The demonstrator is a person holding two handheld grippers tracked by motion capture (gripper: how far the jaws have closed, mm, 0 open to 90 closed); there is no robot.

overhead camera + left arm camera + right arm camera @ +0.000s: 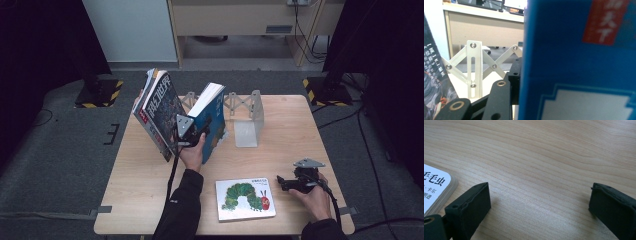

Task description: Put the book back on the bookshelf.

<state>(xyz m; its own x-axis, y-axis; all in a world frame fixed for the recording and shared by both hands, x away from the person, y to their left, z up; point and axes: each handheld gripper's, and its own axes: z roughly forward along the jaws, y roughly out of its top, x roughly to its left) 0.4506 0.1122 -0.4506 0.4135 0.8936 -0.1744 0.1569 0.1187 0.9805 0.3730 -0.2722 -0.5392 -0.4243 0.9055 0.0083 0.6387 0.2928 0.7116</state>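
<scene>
On the table (280, 150), our left tongs (199, 134) grip the blue book (214, 117) at the rack (248, 117). The picture book (245, 198) still waits; our right tongs (286, 183) hang open.

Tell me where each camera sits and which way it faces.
High view: above the person's side, looking forward and down on the table; both forearms, left tool, right tool.
Left gripper view: rides the left tool, facing the blue book and rack.
Right gripper view: low over wood, beside the caterpillar book.
Shared: both books.
</scene>
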